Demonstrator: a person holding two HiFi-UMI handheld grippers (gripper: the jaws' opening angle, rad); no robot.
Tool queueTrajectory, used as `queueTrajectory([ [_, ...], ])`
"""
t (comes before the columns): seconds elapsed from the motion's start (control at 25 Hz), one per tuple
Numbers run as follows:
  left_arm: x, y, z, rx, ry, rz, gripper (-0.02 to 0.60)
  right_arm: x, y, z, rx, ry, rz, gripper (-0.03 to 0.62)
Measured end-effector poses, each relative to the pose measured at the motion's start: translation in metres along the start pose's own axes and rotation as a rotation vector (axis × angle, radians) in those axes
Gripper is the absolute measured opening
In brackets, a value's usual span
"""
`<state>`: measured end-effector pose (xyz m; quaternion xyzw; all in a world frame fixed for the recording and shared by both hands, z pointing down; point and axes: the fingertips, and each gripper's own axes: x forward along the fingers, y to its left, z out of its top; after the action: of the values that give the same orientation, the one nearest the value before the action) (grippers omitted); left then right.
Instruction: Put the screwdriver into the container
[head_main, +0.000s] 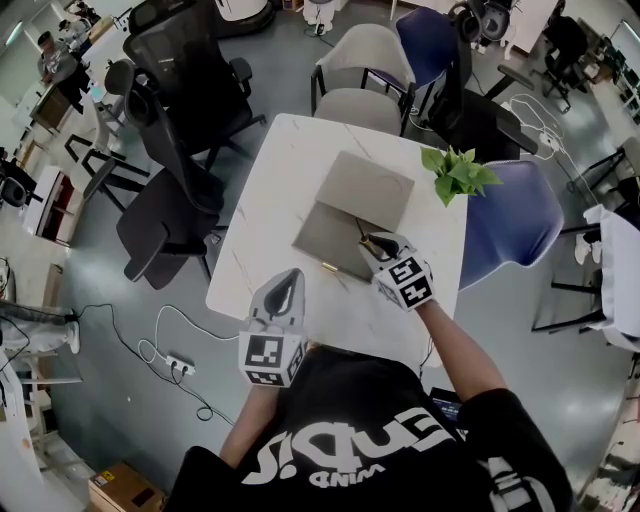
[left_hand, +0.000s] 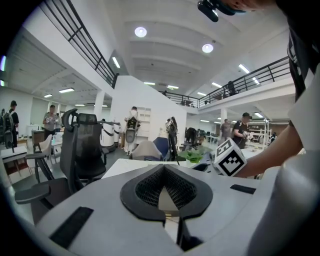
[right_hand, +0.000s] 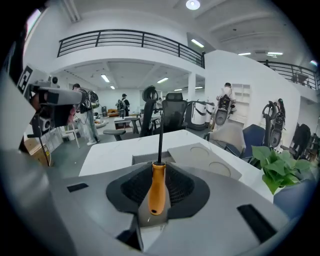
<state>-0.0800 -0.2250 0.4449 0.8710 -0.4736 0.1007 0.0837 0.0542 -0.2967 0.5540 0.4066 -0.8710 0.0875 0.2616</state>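
My right gripper (head_main: 376, 243) (right_hand: 159, 166) is shut on a screwdriver (right_hand: 157, 189) with an orange handle and a thin black shaft that points forward over the table. It hangs above the near right edge of the grey open container (head_main: 333, 237) (right_hand: 145, 159), whose flat lid (head_main: 367, 189) (right_hand: 205, 156) lies folded back behind it. My left gripper (head_main: 287, 287) (left_hand: 163, 168) hovers over the white table's (head_main: 290, 170) front left part, its tips together and nothing held. In the head view the screwdriver is mostly hidden under the right gripper.
A small brass-coloured piece (head_main: 330, 268) lies on the table by the container's near edge. A green potted plant (head_main: 457, 174) (right_hand: 275, 169) stands at the table's right edge. Office chairs (head_main: 190, 110) ring the table on the left, far side and right.
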Motion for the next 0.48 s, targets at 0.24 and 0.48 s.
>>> queueTrajectory([
  [0.24,-0.002,0.002,-0.004,-0.01,0.009,0.014,0.014,0.035,0.005,-0.025,-0.085,0.124,0.066,0.08],
  [0.48,-0.01,0.008,-0.008,-0.022,0.018,0.046,0.014,0.066,0.006,-0.035,-0.114,0.212,0.108,0.078],
])
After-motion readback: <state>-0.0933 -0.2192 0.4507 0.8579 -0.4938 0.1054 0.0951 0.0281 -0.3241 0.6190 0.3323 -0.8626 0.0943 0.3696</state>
